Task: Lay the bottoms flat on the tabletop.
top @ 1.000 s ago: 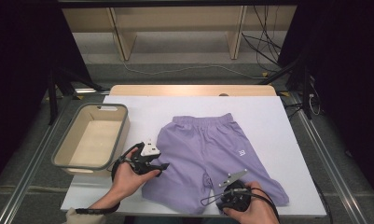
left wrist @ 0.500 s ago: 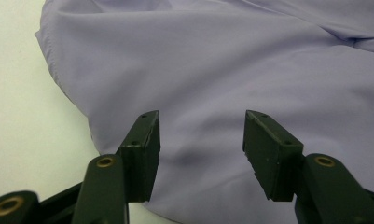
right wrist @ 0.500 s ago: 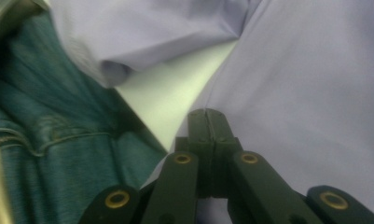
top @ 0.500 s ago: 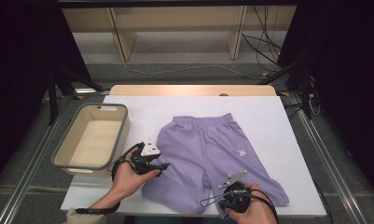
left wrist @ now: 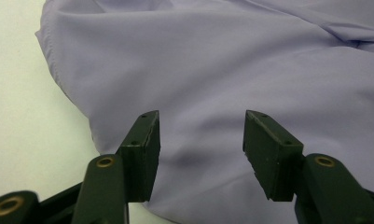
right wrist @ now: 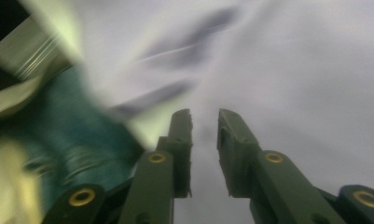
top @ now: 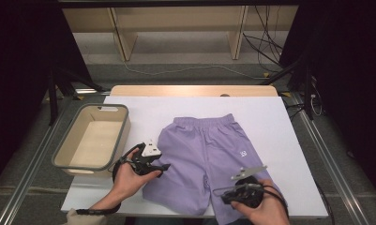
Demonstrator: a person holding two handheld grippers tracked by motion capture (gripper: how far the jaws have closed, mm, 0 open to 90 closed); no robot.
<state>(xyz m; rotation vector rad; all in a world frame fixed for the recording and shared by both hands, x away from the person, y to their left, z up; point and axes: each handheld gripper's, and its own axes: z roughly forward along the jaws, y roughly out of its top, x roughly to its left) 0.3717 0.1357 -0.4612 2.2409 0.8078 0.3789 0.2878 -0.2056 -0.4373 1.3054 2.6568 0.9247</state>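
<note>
Your shorts (top: 209,159) lie flat on the white table (top: 279,122), waistband toward the far edge, both leg hems near the edge by you. There is bare table to the right of the shorts and beyond the waistband; on the left, the bin (top: 93,137) stands just beside them at the table's left edge, and it holds nothing.

Your left gripper (top: 163,167) sits at the outer edge of the left leg, between bin and shorts. In the left gripper view its jaws stand about half open over the cloth, pads clear of it, gripping nothing.

Your right gripper (top: 218,192) is over the right leg near the hem. Its jaws have just been opening again; they show a narrow gap with cloth behind them, and the blur hides whether any is pinched. Compared with a second ago, your right hand has lifted slightly; the left has not moved.
</note>
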